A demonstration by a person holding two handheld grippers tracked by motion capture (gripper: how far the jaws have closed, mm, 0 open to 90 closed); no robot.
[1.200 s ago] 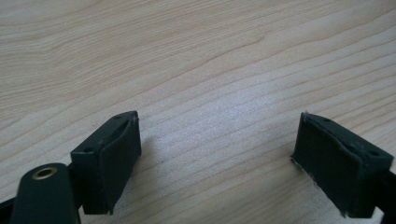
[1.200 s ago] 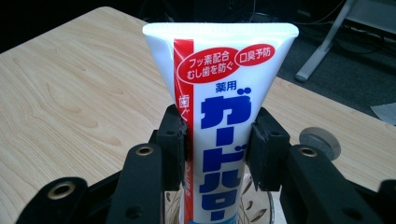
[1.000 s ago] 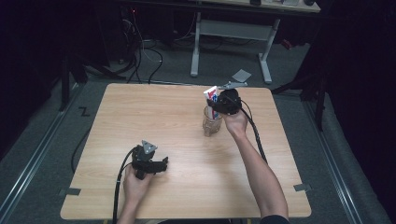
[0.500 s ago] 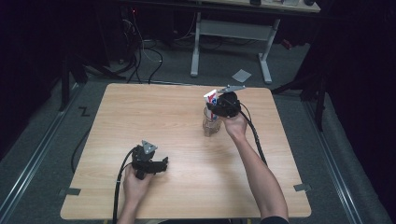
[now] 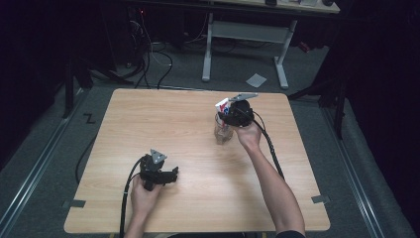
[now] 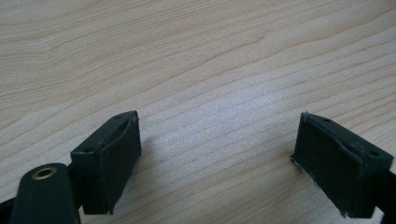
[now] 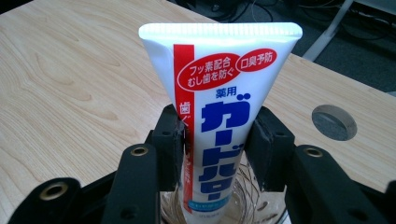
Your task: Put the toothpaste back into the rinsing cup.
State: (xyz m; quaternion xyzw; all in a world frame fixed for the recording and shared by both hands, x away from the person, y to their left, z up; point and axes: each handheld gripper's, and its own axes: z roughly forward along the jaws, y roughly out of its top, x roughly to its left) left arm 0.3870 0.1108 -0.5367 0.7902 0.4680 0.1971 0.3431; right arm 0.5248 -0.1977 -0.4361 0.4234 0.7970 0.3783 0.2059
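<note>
Toothpaste tube in glass, R gripper.

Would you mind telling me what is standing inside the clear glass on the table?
A white toothpaste tube stands in the glass, crimped end up, with the right gripper closed on its middle. The tube's lower end, including the cap, is hidden behind the jaws.

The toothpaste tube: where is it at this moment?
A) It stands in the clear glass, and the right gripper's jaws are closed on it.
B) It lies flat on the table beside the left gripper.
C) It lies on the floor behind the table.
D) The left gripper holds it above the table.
A: in the right gripper view the toothpaste tube stands with its lower end inside the clear glass, and the right gripper has its jaws pressed on both sides of it.
</note>
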